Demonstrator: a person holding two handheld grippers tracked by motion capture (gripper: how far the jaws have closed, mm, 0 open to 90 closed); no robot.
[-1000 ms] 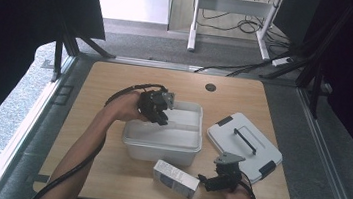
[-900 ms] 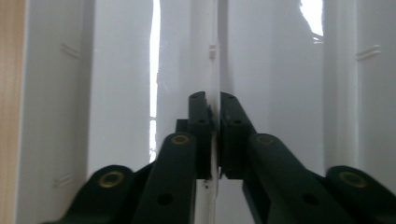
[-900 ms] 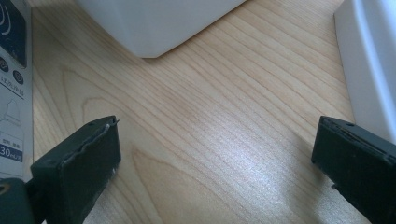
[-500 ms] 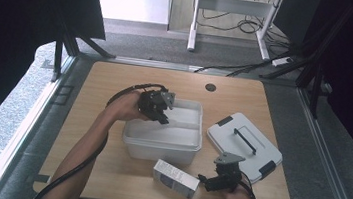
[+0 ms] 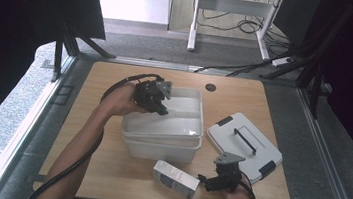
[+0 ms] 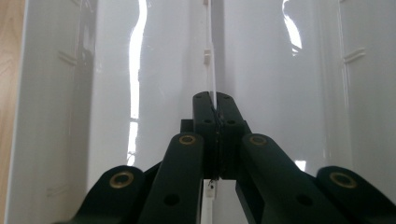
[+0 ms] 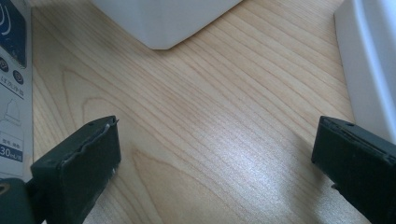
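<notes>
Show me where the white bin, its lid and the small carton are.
white bin (image 5: 158, 150): high view, front wall.
lid (image 5: 254, 153): high view, flat top beside the handle.
small carton (image 5: 175, 179): high view, top face.

light wooden table (image 5: 106, 172), grey carpet floor (image 5: 135, 44), dark curtains (image 5: 19, 6), white desk frame (image 5: 235, 5), trailing cables (image 5: 238, 69)

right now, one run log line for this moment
left gripper: shut on inner tray rim, lifting from bin | right gripper: open near carton

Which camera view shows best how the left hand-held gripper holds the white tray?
The left gripper view: its jaws are shut on the thin tray wall. The high view shows the left hand-held gripper at the white tray, grip hidden. The right gripper view shows a white corner.
</notes>
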